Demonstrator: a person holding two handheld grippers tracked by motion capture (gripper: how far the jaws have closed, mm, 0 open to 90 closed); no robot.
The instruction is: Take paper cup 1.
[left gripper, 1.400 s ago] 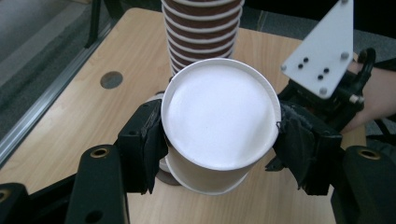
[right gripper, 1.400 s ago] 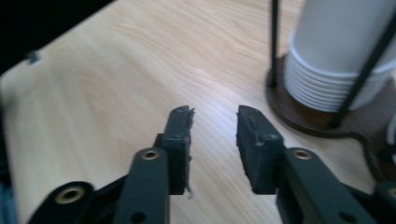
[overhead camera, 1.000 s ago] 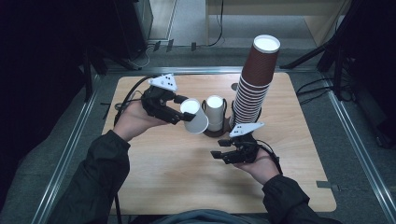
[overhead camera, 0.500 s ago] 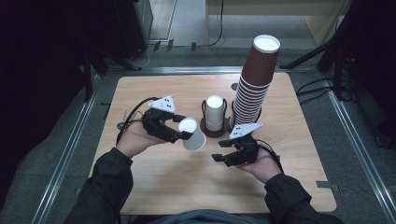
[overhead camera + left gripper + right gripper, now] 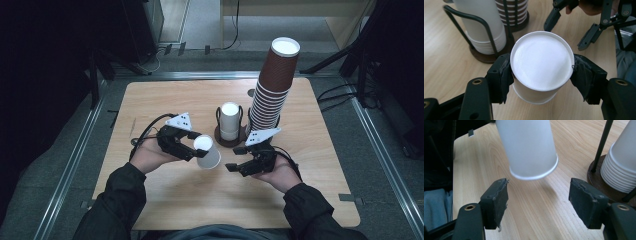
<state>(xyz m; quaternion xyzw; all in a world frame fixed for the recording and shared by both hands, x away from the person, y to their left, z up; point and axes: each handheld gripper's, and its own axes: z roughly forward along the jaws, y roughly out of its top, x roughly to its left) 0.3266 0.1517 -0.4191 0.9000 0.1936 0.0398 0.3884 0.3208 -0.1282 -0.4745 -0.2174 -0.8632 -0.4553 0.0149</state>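
My left gripper [image 5: 196,150] [image 5: 541,75] is shut on a white paper cup [image 5: 207,153] [image 5: 541,65], pads pressing both its sides just under the closed base. The cup is held upside down and tilted, low over the wooden table [image 5: 150,100], rim toward my right gripper [image 5: 236,164] [image 5: 538,195]. The right gripper's jaws have just been opening and stand wide, with nothing between the pads. In the right gripper view the cup [image 5: 529,147] hangs just beyond the pads, untouched.
A stack of white cups [image 5: 230,121] [image 5: 480,27] [image 5: 621,167] stands in a dark wire holder at mid table. A tall stack of brown cups [image 5: 272,85] [image 5: 512,11] rises right of it. Dark floor and metal rails surround the table.
My left gripper has carried the white cup down and nearer, away from the holder and toward the right gripper. The right gripper's jaws stand wider; that hand has hardly moved.
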